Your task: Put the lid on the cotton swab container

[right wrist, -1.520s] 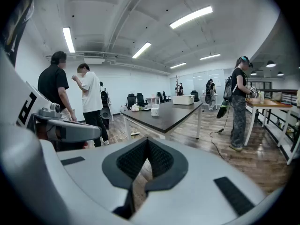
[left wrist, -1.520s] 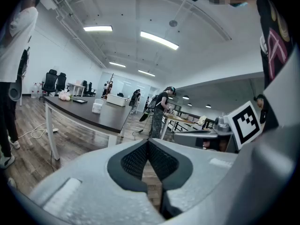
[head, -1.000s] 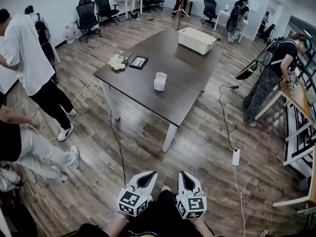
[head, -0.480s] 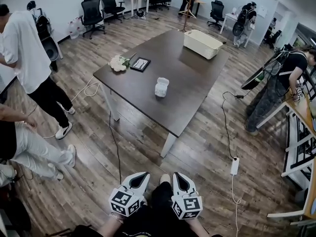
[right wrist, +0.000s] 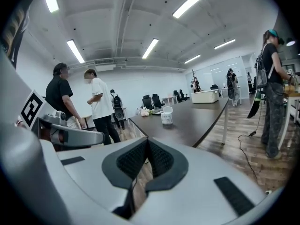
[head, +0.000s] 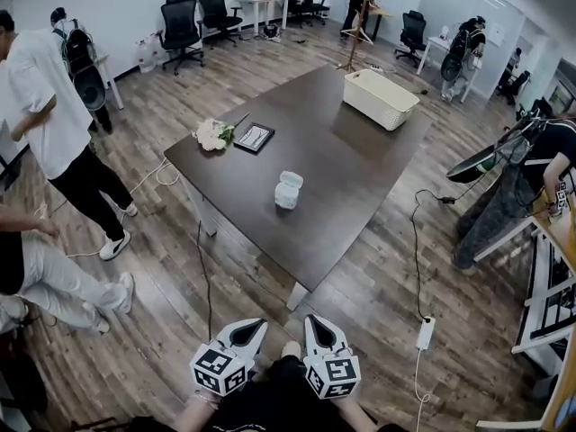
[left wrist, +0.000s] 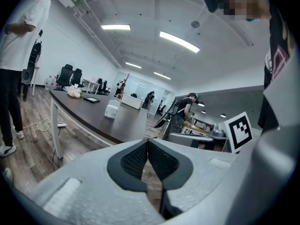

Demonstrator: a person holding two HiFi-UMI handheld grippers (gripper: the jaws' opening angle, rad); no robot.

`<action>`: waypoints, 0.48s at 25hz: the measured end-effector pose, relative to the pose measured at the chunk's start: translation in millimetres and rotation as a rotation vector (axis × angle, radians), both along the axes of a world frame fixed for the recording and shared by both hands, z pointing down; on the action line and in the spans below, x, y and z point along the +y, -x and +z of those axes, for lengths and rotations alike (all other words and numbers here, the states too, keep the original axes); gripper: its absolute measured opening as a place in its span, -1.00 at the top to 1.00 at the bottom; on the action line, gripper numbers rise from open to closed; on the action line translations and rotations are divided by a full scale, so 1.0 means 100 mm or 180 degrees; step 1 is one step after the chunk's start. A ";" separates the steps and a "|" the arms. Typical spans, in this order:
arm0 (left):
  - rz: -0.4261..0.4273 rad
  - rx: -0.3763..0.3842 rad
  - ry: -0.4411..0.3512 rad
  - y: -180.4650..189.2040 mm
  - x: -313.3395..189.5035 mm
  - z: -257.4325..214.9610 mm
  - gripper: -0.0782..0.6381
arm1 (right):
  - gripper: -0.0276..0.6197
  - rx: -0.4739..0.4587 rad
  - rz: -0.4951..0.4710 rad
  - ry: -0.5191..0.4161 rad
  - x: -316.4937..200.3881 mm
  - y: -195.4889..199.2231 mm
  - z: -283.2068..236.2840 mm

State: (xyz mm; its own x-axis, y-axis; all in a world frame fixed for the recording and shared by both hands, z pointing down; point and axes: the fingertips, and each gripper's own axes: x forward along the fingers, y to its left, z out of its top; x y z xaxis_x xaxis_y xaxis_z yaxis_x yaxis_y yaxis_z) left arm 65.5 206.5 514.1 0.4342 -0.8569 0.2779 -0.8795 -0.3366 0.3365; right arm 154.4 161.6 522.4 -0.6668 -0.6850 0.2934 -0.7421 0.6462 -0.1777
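Mid-desk on the dark desk [head: 360, 169] stands the cotton swab container [head: 288, 190], lid seemingly not on, well apart from left gripper [head: 251, 326] and right gripper [head: 314, 321], both clenched empty, so everything remains to do.

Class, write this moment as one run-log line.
left gripper: shut, empty | right gripper: shut, empty | cotton swab container: on table, untouched

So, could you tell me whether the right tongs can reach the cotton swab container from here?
Probably not yet. The right tongs are held near the body, with open floor before the table, and the cotton swab container sits well in from its edge. Nothing blocks the path; stepping closer should help.
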 end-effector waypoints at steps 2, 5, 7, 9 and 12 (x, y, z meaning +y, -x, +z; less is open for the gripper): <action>-0.0035 -0.0021 0.0006 -0.06 -0.16 0.01 0.76 | 0.89 0.0003 -0.0082 -0.0005 -0.18 -0.01 -0.01; -0.0095 -0.0041 0.0028 -0.19 -0.35 0.06 0.76 | 0.89 0.0029 -0.0223 -0.0025 -0.39 -0.07 0.01; -0.0139 -0.0037 0.0051 -0.29 -0.44 0.10 0.76 | 0.89 0.0037 -0.0306 -0.0022 -0.49 -0.12 0.03; -0.0183 -0.0014 0.0056 -0.33 -0.54 0.11 0.76 | 0.89 0.0043 -0.0378 0.0001 -0.58 -0.14 0.07; -0.0207 -0.0030 0.0057 -0.36 -0.69 0.13 0.76 | 0.89 0.0090 -0.0468 0.0054 -0.66 -0.12 0.15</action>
State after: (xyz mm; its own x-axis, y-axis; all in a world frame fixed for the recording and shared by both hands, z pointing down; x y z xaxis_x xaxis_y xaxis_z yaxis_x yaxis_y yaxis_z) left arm 101.1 137.9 527.6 0.3751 -0.8780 0.2972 -0.9024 -0.2726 0.3336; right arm 166.9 95.4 537.6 -0.7508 -0.5755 0.3242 -0.6447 0.7454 -0.1697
